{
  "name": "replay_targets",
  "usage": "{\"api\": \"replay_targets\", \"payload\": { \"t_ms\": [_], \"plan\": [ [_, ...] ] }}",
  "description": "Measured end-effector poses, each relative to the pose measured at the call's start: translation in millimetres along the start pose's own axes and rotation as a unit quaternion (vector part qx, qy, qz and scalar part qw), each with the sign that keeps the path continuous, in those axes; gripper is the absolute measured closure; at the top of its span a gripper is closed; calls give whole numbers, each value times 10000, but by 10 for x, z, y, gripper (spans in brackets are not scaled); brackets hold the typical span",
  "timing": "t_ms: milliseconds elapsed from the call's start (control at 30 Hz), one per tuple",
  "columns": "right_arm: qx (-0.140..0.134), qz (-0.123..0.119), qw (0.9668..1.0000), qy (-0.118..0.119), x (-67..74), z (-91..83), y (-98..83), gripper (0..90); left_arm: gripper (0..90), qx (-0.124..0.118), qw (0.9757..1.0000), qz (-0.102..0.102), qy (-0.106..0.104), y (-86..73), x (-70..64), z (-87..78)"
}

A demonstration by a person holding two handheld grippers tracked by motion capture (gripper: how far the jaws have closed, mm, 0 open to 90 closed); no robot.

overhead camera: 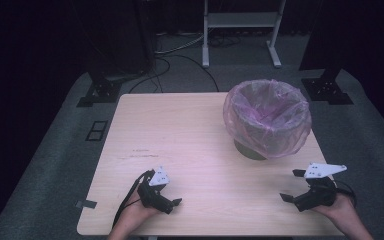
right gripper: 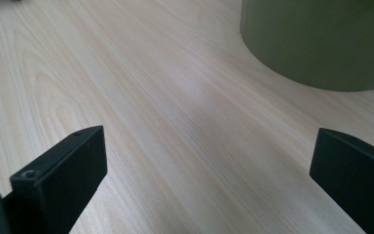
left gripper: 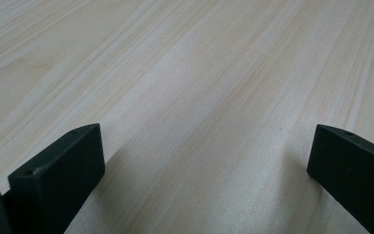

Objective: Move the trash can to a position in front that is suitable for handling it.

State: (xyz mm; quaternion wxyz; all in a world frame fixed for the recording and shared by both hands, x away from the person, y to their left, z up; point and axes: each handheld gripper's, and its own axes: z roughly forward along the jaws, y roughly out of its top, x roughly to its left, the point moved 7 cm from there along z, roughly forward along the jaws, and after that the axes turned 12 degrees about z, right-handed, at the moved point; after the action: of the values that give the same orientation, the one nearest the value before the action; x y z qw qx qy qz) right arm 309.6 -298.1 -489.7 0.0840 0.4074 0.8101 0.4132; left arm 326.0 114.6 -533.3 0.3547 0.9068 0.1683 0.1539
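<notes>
On the light wooden table (overhead camera: 180, 130) a grey-green bin (overhead camera: 267, 117) lined with a translucent pink bag stands at the back right. My left gripper (overhead camera: 166, 190) rests low near the front edge, left of centre, held by a hand; its jaws point right and stand wide apart over bare wood (left gripper: 207, 146). Held at the front right, my right gripper (overhead camera: 292, 185) points left with its jaws also wide open and nothing between them (right gripper: 209, 146). The bin's lower wall (right gripper: 316, 44) rises ahead of it, to the right.
A small strip of tape (overhead camera: 86, 204) sticks to the table's front left edge. Beyond the table, a white frame stand (overhead camera: 240, 30), two black stand bases (overhead camera: 100, 92) (overhead camera: 327, 90) and cables (overhead camera: 180, 55) sit on grey carpet.
</notes>
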Motion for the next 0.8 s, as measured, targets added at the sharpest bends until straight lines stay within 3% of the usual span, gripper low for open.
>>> {"api": "replay_targets", "payload": {
  "t_ms": [467, 800],
  "plan": [
    [-220, 229, 9995, 63, -13, -190, 143, 0, 0, 6, 10000, 54, -47, 0, 16, 3],
    [-438, 195, 9988, -48, -20, -354, 329, 0, 0, 13, 10000, 55, -39, -2, 14, 1]
  ]
}}
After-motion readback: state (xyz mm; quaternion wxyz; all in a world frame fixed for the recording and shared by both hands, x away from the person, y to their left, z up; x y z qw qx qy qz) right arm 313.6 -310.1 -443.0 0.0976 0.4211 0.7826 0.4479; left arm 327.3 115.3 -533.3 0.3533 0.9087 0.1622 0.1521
